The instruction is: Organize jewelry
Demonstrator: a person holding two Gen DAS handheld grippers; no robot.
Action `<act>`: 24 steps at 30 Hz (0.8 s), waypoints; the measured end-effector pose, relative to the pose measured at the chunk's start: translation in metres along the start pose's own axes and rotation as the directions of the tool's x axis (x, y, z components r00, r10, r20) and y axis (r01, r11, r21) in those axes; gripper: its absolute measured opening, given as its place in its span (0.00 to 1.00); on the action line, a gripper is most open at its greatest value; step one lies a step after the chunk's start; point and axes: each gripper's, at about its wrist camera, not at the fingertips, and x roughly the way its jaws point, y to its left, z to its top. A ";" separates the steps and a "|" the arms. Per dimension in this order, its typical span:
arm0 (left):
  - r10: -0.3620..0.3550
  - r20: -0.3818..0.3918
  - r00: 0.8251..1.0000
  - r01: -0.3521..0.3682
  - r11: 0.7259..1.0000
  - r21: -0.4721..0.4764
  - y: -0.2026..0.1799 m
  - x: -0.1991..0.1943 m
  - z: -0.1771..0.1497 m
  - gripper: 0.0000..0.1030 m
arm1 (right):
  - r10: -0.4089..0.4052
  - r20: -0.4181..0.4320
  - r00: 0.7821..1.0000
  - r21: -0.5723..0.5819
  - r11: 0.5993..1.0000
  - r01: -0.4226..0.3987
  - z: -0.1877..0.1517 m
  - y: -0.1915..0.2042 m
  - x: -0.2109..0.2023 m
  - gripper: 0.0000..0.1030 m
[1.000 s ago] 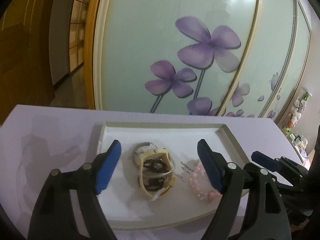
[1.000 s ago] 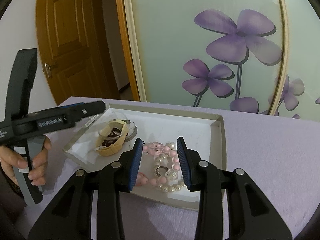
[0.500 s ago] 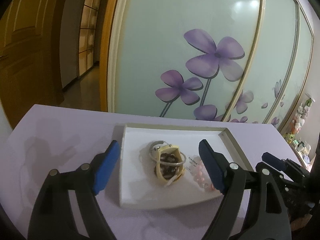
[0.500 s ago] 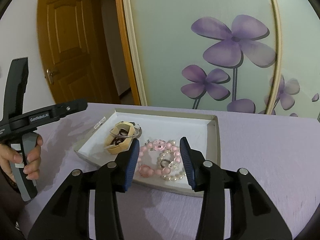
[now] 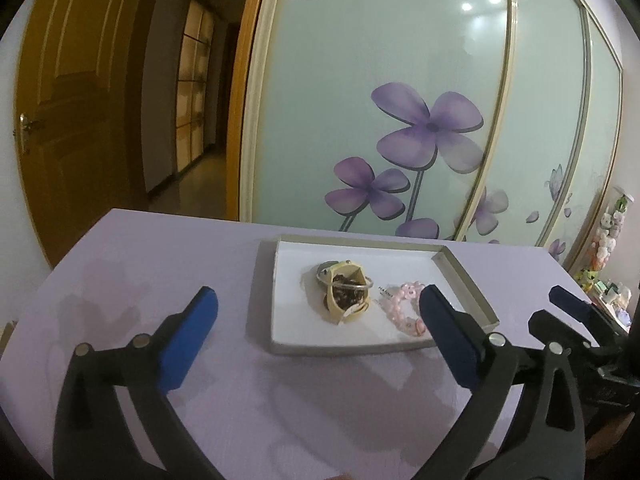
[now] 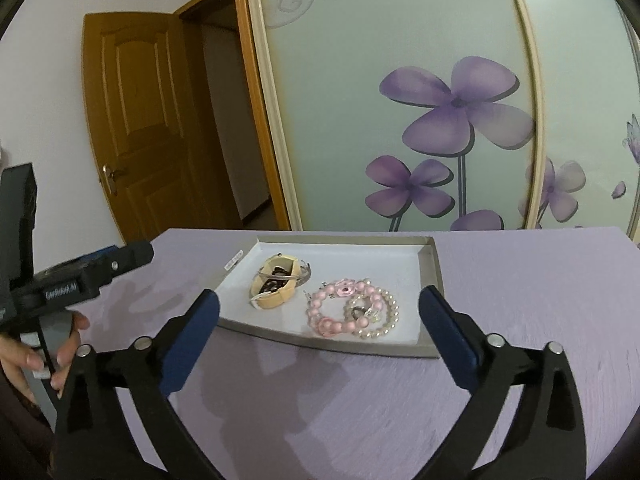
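2 grippers, left (image 5: pixel 316 316) and right (image 6: pixel 320 316), hang short of the tray (image 6: pixel 430 268), jaws opening wide, nothing between them. Inside the tray lie a cream bangle (image 6: pixel 276 290) and, right of it, pink beads (image 6: pixel 340 308) touching pearls (image 6: pixel 384 316).

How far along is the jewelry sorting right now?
Done, as it looks: the pink bracelet, pearl bracelet and cream bangle with a silver bangle all lie in the white tray. In hand: nothing; the left tool and right tool are opening, both empty, short of the tray. Left: nothing loose shows on the purple table.
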 end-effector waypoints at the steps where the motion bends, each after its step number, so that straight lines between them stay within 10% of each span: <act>1: 0.003 0.001 1.000 -0.003 1.000 -0.002 0.000 -0.004 -0.004 0.98 | -0.010 0.005 1.000 0.003 1.000 0.010 -0.002 0.002 -0.003 0.99; 24: 0.097 0.032 0.995 -0.099 0.994 0.047 -0.011 -0.034 -0.045 0.98 | -0.114 0.001 0.993 0.012 0.993 0.114 -0.035 0.022 -0.020 0.99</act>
